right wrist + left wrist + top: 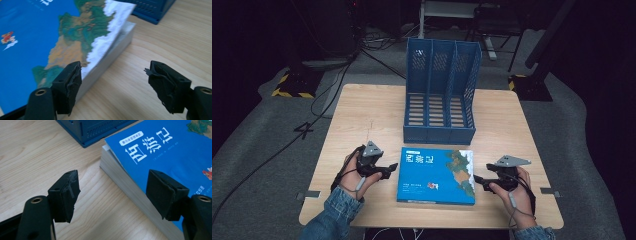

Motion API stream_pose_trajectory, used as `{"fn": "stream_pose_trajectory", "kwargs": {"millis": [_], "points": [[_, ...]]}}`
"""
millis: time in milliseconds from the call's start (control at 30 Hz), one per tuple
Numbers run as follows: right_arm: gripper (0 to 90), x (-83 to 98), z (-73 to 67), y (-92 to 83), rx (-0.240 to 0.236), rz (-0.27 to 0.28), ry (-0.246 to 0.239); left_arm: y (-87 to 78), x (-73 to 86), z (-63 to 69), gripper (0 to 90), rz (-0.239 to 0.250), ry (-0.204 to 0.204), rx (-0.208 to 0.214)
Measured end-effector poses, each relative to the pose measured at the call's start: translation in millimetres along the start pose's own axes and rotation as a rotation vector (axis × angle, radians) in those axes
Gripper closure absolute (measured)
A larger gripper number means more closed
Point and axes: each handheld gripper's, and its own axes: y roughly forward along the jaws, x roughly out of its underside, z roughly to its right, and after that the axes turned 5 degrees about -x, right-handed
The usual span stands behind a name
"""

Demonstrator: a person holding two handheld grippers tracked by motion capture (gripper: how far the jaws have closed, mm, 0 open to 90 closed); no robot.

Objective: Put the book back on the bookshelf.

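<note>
Book lies between wide-open, empty tongs; high view adds blue rack.

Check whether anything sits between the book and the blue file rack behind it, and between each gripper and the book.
Nothing visible does. Bare table lies between the book and the rack. The left gripper and right gripper are open at the book's two side edges, with no object between.

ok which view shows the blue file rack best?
The high view: the whole file rack shows there, upright behind the book, with its three slots and holed sides. The left gripper view catches just a low corner of it at the top edge; the right gripper view only a bit of its base.
</note>
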Motion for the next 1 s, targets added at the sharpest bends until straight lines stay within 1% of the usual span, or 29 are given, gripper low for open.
{"fn": "stream_pose_trajectory", "kwargs": {"millis": [33,67,100,133,167,233,267,300,333,400,433,467,567,600,667,733,833,867,933,967,1000], "points": [[27.4,-0.2,-2.5,0.9,-0.004,-0.002,-0.005,2.8,-1.3,1.2,27.6,-0.001,0.002,0.004],[26.8,-0.6,-9.4,3.2,-0.024,-0.008,-0.017,5.6,-1.9,2.9,27.7,0.001,-0.006,0.009],[26.5,-0.7,-12.5,3.9,-0.036,-0.007,-0.019,8.1,-2.5,4.7,28.0,0.005,-0.012,0.009],[26.5,-0.7,-12.5,3.9,-0.036,-0.007,-0.019,11.0,-2.4,6.6,28.0,0.024,-0.022,0.007],[26.1,-1.1,-15.8,4.1,-0.051,-0.005,-0.016,14.3,-2.0,9.0,28.3,0.031,-0.031,0.012],[25.1,-2.9,-24.1,4.4,-0.077,-0.006,-0.025,20.6,-1.1,12.8,28.5,0.016,-0.024,0.022],[24.6,-3.8,-27.3,4.7,-0.083,-0.009,-0.031,23.6,-0.7,14.2,28.5,-0.003,-0.019,0.023],[24.4,-5.9,-35.4,6.2,-0.103,-0.015,-0.051,26.4,-0.2,15.1,28.3,-0.019,-0.01,0.024],[24.4,-6.8,-39.2,7.4,-0.113,-0.016,-0.059,30.2,0.5,15.7,27.3,-0.034,-0.014,0.029],[24.2,-8.0,-46.1,10.4,-0.131,-0.022,-0.072,32.2,0.7,15.3,26.2,-0.032,-0.026,0.038],[24.2,-8.0,-46.1,10.4,-0.131,-0.022,-0.072,32.2,0.7,15.3,25.7,-0.032,-0.026,0.038],[24.2,-8.3,-47.9,11.8,-0.142,-0.025,-0.08,33.3,1.1,15.2,25.7,-0.034,-0.038,0.043],[21.3,-8.2,-55.2,19.0,-0.163,-0.037,-0.107,35.7,2.0,14.4,24.8,-0.033,-0.057,0.062],[19.9,-8.3,-58.2,22.2,-0.162,-0.036,-0.127,36.2,2.2,14.1,24.6,-0.033,-0.059,0.067],[19.2,-8.6,-59.6,23.2,-0.163,-0.036,-0.135,36.9,2.9,13.7,24.6,-0.033,-0.066,0.073],[15.6,-8.9,-62.2,25.3,-0.163,-0.045,-0.153,37.5,3.6,13.5,24.5,-0.03,-0.073,0.079],[15.1,-8.1,-68.2,28.4,-0.134,-0.055,-0.191,38.1,4.4,13.1,24.5,-0.027,-0.075,0.086],[14.9,-7.9,-70.4,29.1,-0.137,-0.054,-0.19,38.3,4.7,13.3,24.5,-0.026,-0.073,0.091],[14.6,-8.0,-73.0,29.7,-0.146,-0.058,-0.194,39.3,5.2,14.0,24.7,-0.024,-0.07,0.107],[14.3,-7.9,-74.3,30.3,-0.138,-0.06,-0.202,40.4,6.5,14.4,24.8,-0.015,-0.074,0.122],[14.0,-7.6,-76.0,30.9,-0.129,-0.066,-0.216,42.4,8.3,15.1,24.9,-0.01,-0.094,0.145]]}}
